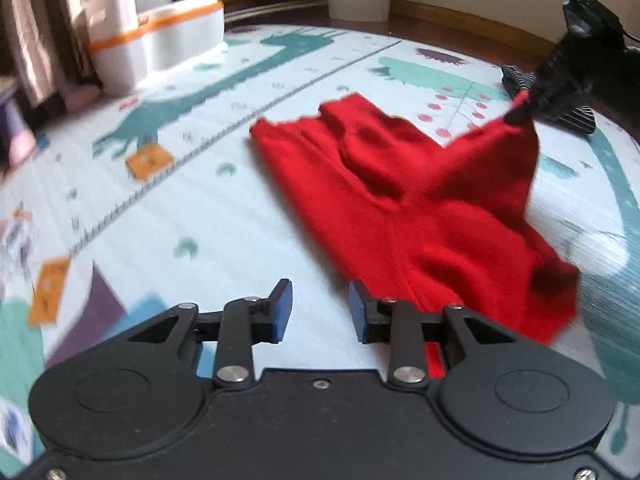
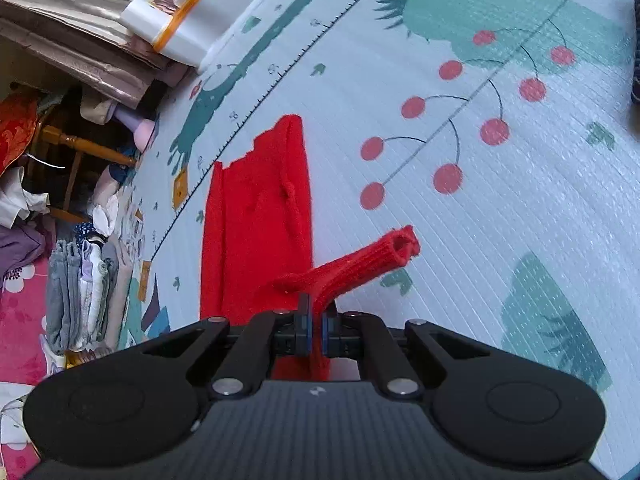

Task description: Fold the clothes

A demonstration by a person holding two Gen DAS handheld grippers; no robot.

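Red knit sweater [image 1: 400,208]: spread on printed play mat [image 1: 200,216], one sleeve [image 2: 360,264] lifted toward 2 o'clock. Right gripper [image 2: 316,320]: jaws pinching that sleeve. Left gripper [image 1: 320,308]: jaws spread, empty, at the garment's 7 o'clock edge. White storage box [image 1: 160,40]: 11 o'clock. Folded clothes pile [image 2: 88,296]: mat's 9 o'clock edge.

Setting: a home living space. A printed play mat [image 2: 500,208] with cherries and animal shapes covers the floor. Upper left: curtains [image 1: 38,36] and white storage bins [image 1: 160,40]. In the right wrist view, far left: stacked folded laundry [image 2: 86,296], wooden chair legs [image 2: 80,144], a pink floral mat [image 2: 22,312].
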